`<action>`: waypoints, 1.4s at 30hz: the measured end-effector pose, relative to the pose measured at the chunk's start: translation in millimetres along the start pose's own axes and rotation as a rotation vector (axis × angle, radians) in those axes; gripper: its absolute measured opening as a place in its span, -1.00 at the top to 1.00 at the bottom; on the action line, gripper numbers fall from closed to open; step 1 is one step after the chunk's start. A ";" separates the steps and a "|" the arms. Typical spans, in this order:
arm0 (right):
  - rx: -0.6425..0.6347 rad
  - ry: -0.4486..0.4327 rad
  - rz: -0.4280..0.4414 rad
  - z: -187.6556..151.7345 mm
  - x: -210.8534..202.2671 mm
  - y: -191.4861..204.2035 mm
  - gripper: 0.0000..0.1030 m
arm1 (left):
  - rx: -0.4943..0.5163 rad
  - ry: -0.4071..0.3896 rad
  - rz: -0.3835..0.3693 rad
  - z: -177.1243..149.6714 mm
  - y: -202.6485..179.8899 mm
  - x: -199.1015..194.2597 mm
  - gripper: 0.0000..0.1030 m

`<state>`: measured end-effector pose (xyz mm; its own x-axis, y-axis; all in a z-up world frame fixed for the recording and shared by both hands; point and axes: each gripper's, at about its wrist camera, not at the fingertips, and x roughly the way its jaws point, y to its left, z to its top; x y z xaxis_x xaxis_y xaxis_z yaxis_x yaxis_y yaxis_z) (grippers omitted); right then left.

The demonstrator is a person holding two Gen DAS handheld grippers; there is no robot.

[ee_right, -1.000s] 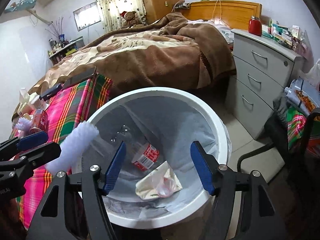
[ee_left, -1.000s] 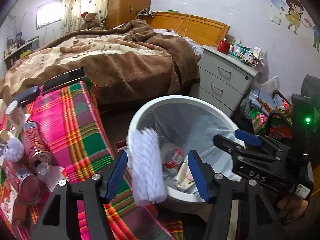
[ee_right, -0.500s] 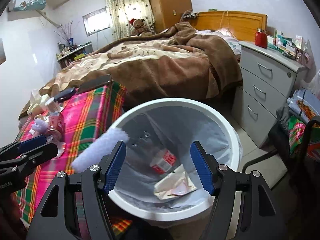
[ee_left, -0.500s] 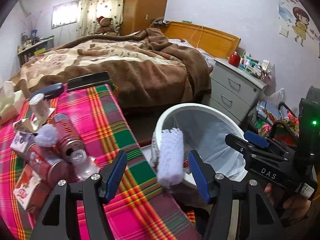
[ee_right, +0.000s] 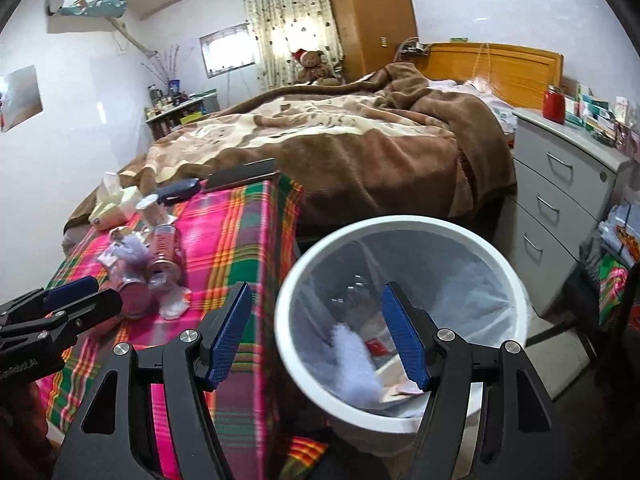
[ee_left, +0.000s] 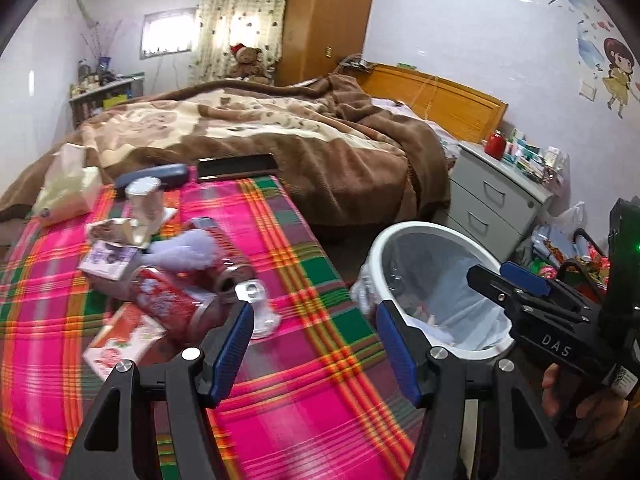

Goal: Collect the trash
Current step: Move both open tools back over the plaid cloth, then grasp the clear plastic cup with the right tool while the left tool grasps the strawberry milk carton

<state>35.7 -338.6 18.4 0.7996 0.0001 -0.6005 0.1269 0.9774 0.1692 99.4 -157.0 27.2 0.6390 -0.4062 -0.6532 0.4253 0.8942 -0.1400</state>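
Since a second ago the white fluffy piece (ee_right: 354,364) has left the left claw (ee_left: 314,344) and lies in the bin (ee_right: 516,296). Both claws, right claw (ee_right: 316,334) included, gape empty. Next, aim the left claw squarely across one red can (ee_left: 168,300) on the surface (ee_left: 304,412), clear of neighbouring litter.

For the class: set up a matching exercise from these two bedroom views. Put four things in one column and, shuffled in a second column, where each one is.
Things:
1. fluffy white roll
2. red can
3. teddy bear
4. red jar

Places:
A. lying on the plaid cloth
B. inside the white bin
C. on the grey drawer unit
D. at the far side of the bed, by the curtain

Pairs: 1-B, 2-A, 3-D, 4-C
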 end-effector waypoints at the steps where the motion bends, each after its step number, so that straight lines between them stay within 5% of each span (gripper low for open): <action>1: -0.004 -0.001 0.005 -0.1 0.4 3.8 -0.33 | -0.006 -0.002 0.008 -1.1 4.5 -2.9 -0.23; 26: -0.113 0.068 0.147 -4.0 44.1 84.8 -0.33 | -0.175 0.009 0.166 -31.1 126.2 -22.9 -0.30; 42: -0.169 0.176 0.156 -10.3 81.5 107.2 -0.33 | -0.107 0.137 0.180 -41.4 149.4 26.6 -0.36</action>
<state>108.4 -231.6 -20.5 0.6855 0.1751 -0.7067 -0.1007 0.9841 0.1461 153.5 -26.4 -41.9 0.6021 -0.2159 -0.7686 0.2376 0.9676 -0.0857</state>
